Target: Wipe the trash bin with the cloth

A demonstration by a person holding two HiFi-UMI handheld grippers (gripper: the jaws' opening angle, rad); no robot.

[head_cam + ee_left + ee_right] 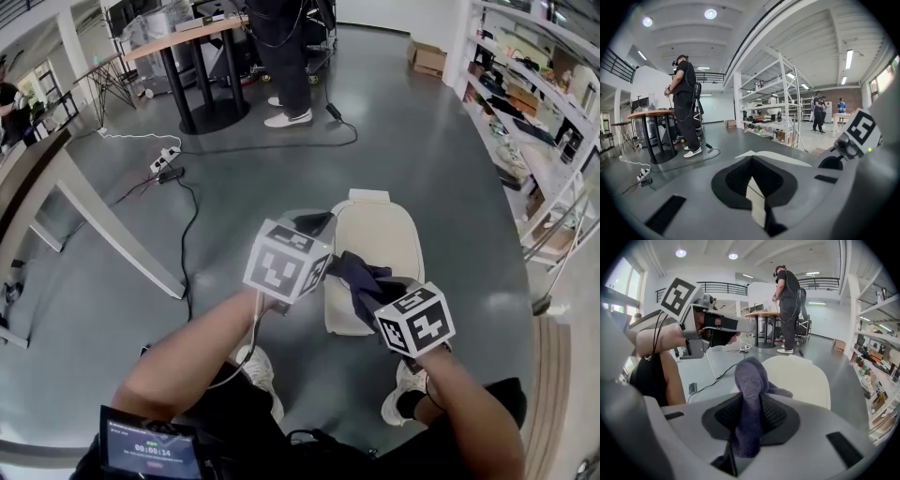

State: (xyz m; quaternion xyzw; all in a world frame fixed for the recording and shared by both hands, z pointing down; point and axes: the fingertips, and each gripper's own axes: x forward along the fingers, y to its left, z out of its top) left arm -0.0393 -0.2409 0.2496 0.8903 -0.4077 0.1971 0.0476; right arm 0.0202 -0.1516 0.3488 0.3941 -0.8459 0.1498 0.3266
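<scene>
clamping the cloth (749, 390) upright, right gripper (751, 420); left gripper (752, 164) closed empty; trash bin (380, 239) runs lengthwise forward.

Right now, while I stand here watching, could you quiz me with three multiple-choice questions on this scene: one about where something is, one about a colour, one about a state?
1. Where does the bin stand?
A on a table
B on the floor
C on a shelf

2. What colour is the cloth?
A yellow
B white
C dark blue-purple

3. What is the right tool doing?
A clamped on the cloth
B open and empty
C clamped on a cable

Answers:
1. B, since the head view shows it standing on the grey floor.
2. C, since the fabric looks dark blue-purple in both views.
3. A, since the right gripper view shows the cloth pinched between its jaws.
</scene>
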